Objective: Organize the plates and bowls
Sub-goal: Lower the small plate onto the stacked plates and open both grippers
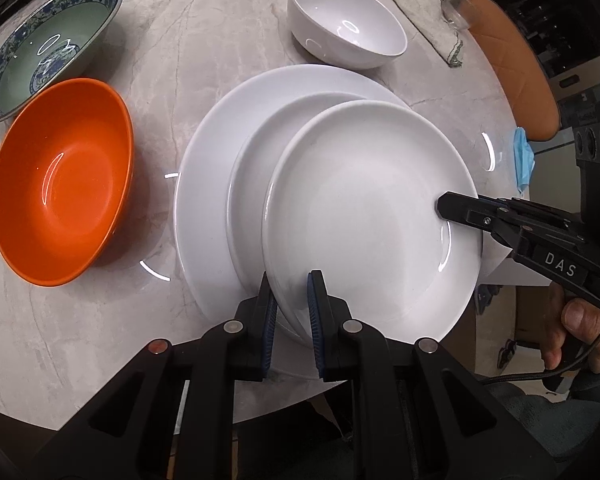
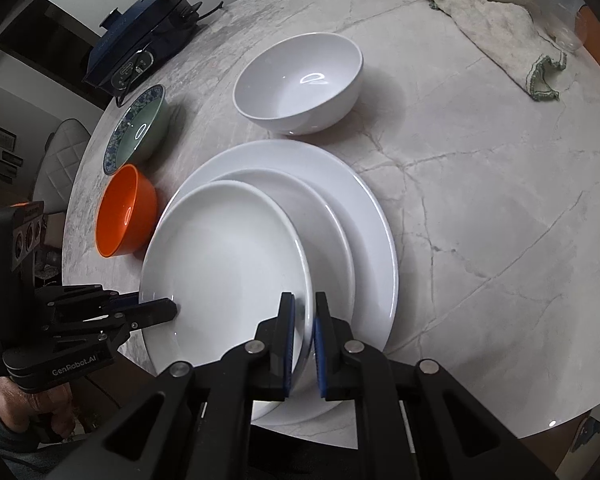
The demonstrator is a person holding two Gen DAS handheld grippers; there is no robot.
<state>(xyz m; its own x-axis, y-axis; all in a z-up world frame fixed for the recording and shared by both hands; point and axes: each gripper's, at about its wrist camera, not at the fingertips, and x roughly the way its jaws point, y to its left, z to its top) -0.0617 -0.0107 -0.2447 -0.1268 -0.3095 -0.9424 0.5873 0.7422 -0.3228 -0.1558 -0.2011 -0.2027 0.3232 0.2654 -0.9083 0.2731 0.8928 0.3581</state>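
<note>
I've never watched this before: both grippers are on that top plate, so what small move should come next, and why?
Probably slide the top plate a little farther over the middle plate before lowering it. Both the left gripper and right gripper pinch its rim, and it sits off-centre on the stack, overhanging the big plate toward the table edge.

I have my left gripper (image 1: pixel 293 280) and right gripper (image 2: pixel 303 300) each clamped on opposite rims of the top plate (image 1: pixel 363 208).

Orange bowl (image 1: pixel 60 184), white plates (image 1: pixel 371 216), blue-patterned green bowl (image 1: pixel 48 48).
</note>
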